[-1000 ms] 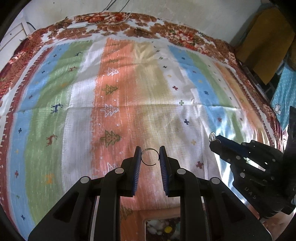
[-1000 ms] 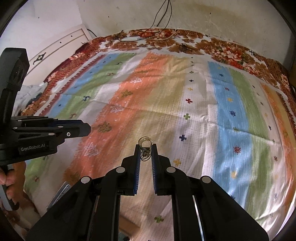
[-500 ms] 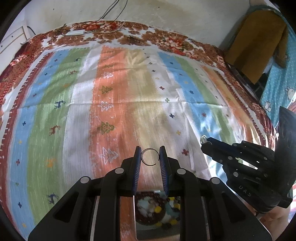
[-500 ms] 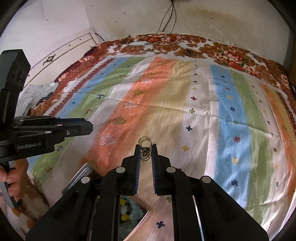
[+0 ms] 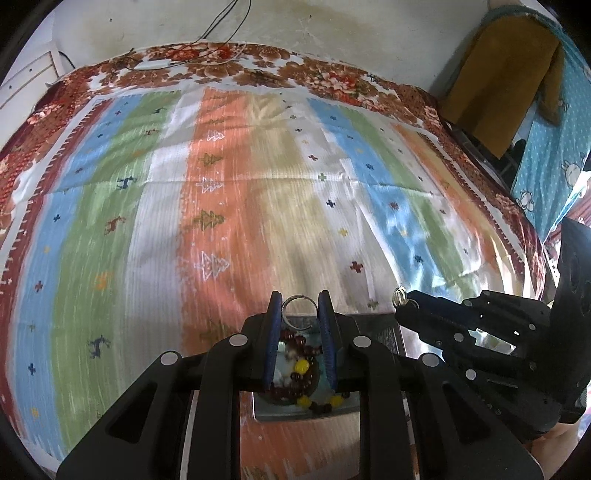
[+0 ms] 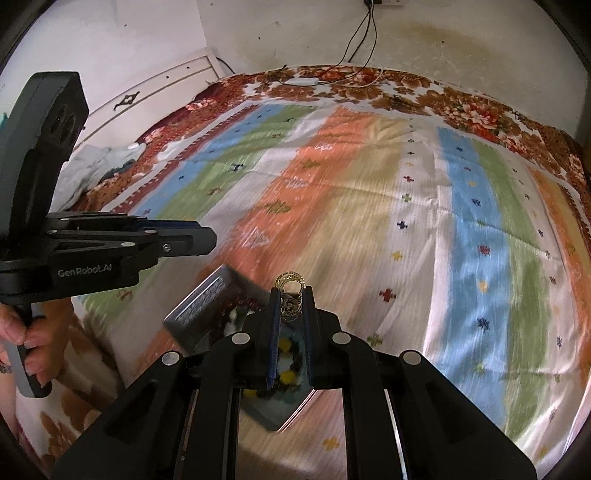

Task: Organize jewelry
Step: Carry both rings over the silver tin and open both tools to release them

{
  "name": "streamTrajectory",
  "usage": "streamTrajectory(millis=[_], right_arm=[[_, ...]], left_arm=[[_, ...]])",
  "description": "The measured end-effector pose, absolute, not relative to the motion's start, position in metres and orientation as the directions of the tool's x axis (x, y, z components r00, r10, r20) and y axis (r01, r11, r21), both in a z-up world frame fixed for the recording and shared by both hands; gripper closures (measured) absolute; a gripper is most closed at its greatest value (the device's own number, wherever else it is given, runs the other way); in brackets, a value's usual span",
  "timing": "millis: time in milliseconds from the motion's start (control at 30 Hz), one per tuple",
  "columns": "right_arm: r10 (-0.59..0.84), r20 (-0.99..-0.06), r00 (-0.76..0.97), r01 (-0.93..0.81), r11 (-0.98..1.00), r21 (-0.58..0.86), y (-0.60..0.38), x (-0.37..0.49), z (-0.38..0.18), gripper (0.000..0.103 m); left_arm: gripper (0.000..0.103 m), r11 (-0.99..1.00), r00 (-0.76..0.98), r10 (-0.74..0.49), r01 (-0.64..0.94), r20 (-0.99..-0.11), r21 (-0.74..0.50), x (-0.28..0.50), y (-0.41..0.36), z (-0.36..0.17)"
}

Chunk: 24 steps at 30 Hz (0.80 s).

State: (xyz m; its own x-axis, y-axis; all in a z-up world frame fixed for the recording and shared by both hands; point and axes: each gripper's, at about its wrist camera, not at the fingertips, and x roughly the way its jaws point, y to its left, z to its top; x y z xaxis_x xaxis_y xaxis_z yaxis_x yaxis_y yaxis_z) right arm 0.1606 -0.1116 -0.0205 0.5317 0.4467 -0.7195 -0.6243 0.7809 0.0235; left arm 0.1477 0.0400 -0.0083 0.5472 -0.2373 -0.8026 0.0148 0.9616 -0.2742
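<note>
A striped bedspread (image 5: 229, 206) with small trees, deer and crosses covers the bed, bordered along its far edge by a brown floral band (image 6: 461, 99). Black cables (image 6: 360, 33) hang down the stained wall (image 5: 332, 37) to that far edge. Beyond the bed's right edge hang a mustard-brown cloth (image 5: 506, 81) and a teal cloth with rabbits (image 5: 554, 158). A crumpled pale cloth (image 6: 96, 166) lies at the left edge.

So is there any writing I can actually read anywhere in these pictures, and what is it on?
"GenRobot.AI": white letters on the side of the left tongs, seen from the right wrist view.
Printed lines on the open lid of the metal tin: too blurred to read.
Nothing else is legible.
</note>
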Motion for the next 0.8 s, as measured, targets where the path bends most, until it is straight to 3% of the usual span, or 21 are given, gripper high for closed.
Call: streamTrajectory(millis=[467,567,733,800], right_arm=[[0.491,-0.726,0.482,-0.642,0.761,0.088,-0.115,0.146,-0.027,0.09],[0.487,-0.727,0.484,-0.629,0.771,0.097,-0.119,0.146,-0.028,0.07],[0.476,-0.72,0.505,-0.611,0.786,0.091,-0.129,0.142,-0.027,0.064],[0.469,-0.715,0.518,-0.605,0.792,0.08,-0.132,0.14,-0.026,0.06]], left_arm=[[0.083,0.964,0.54,-0.214,-0.015,-0.814,-0.264,0.136,0.036,-0.015],[0.074,0.967,0.544,-0.185,-0.049,-0.818,-0.252,0.136,0.042,-0.015],[0.064,0.959,0.552,-0.192,-0.071,-0.811,-0.276,0.13,0.051,-0.014],[0.054,0.957,0.561,-0.198,-0.067,-0.804,-0.283,0.125,0.052,-0.012]])
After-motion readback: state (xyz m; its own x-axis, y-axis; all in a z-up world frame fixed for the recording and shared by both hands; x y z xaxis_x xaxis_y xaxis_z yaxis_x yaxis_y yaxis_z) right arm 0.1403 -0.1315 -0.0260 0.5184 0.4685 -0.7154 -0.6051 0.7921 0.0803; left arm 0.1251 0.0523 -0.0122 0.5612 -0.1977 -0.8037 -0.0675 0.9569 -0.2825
